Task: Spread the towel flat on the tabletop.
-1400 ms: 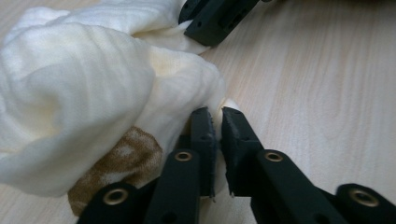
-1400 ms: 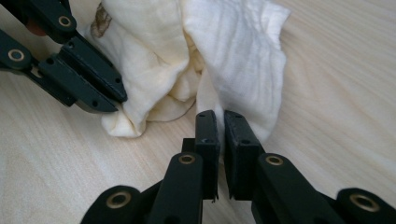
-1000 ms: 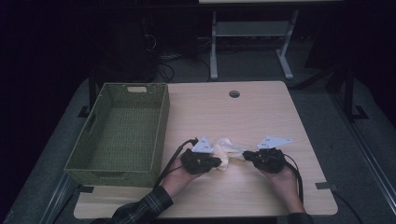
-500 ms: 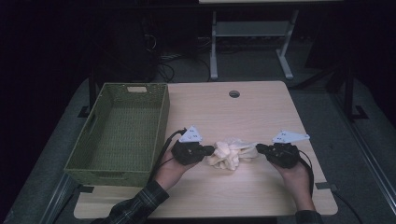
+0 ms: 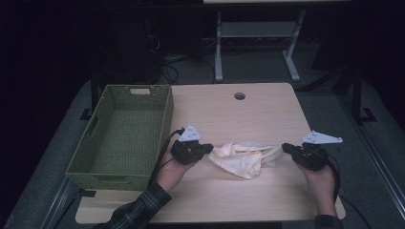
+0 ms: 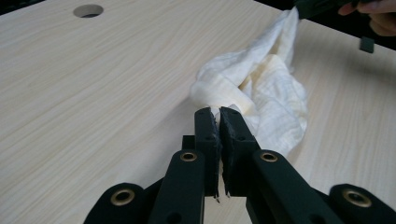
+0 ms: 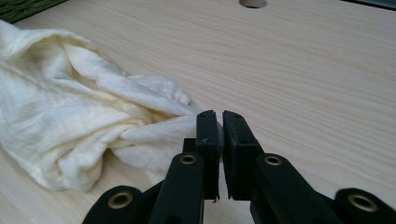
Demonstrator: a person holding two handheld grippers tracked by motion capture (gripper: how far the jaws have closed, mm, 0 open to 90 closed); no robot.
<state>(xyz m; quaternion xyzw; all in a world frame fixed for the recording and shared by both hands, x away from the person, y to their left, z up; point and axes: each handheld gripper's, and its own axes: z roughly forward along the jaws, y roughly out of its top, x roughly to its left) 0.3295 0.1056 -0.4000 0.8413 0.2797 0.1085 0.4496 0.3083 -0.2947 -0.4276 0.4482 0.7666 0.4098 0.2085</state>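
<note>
I cannot see the cloth (image 6: 261, 88) edge pinched inside my left hand-held gripper (image 6: 218, 112); beyond it, the right hand-held gripper (image 6: 322, 5) is cropped by the frame's top edge.

- Your left gripper (image 6: 218, 114) was closed, its two black jaws pinching one end of the cream cloth (image 6: 261, 88).
- The cloth lay bunched on the light wooden table (image 6: 93, 93) and ran toward the upper right.
- There, your right gripper (image 6: 317, 7) met its far end.
- A round hole (image 6: 88, 10) sat at the table's upper left.
</note>
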